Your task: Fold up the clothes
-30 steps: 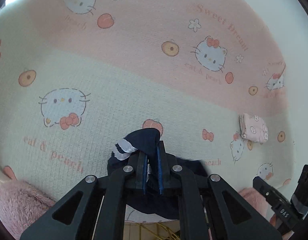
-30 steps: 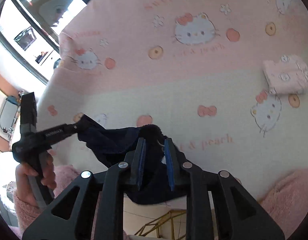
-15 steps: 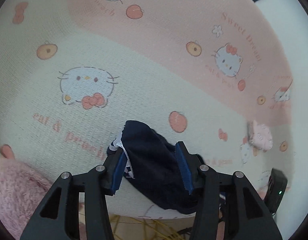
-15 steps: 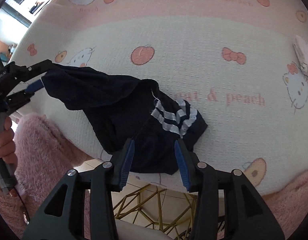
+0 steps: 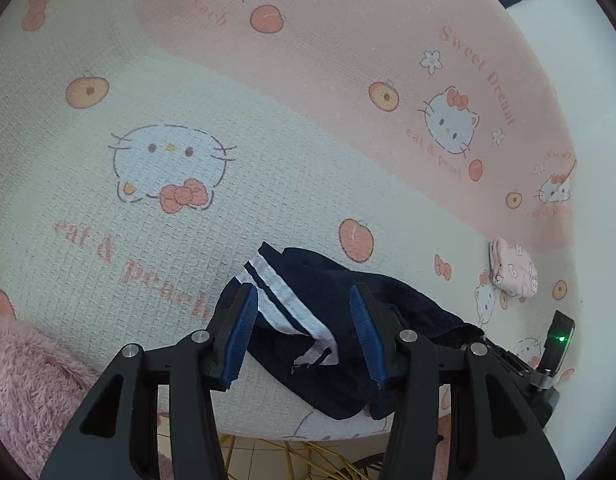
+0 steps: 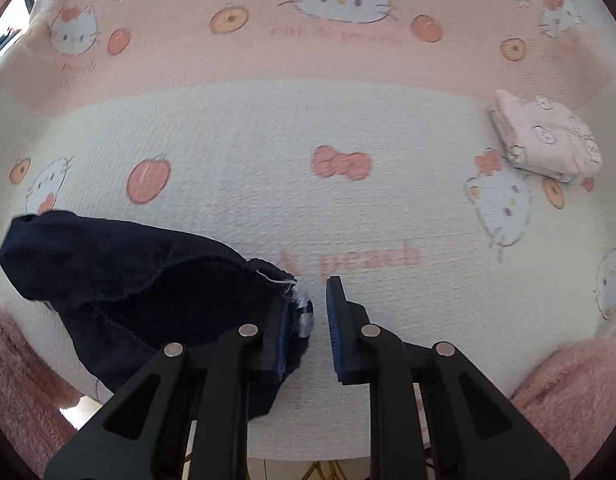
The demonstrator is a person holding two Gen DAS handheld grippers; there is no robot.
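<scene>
Left wrist view
Left gripper [image 5: 302, 290]: its jaws had just been opening and stood spread. The cloth lay under the gap and neither pad touched it.
Garment [image 5: 339, 280]: we saw a dark navy piece in a loose heap at 6 o'clock, at the near edge of the printed cover [image 5: 228, 92], with part of it hanging over that edge.
White stripes [image 5: 284, 304]: these banded a hem that lay between the fingers. We judged this firmer edge the best place to take hold.
Handling: we judged it light, limp and not fragile. It would sag and bunch from a single pinch, so two corners were wanted.
Folded pink piece [image 5: 511, 272]: it sat well apart at 3 o'clock.
Room: a pink fleecy sleeve [image 5: 24, 368] showed at 8 o'clock, and a gold wire frame [image 5: 308, 456] over pale tiles at 6 o'clock.

Right wrist view
Right gripper [image 6: 313, 300]: its jaws had just been closing and stood narrow. The garment's frayed edge lay against the left pad, and we could still see a slit of cover before the other pad, so there was no pinch yet.
Garment [image 6: 128, 280]: it spread from 6 towards 9 o'clock, rumpled and unfolded.
Cover [image 6: 268, 200]: it looked like a textured weave with some friction. We judged that cloth would drag on it rather than slide.
Folded pink piece [image 6: 547, 140]: it lay at 2 o'clock.
Room: a window showed at 10 o'clock.
</scene>
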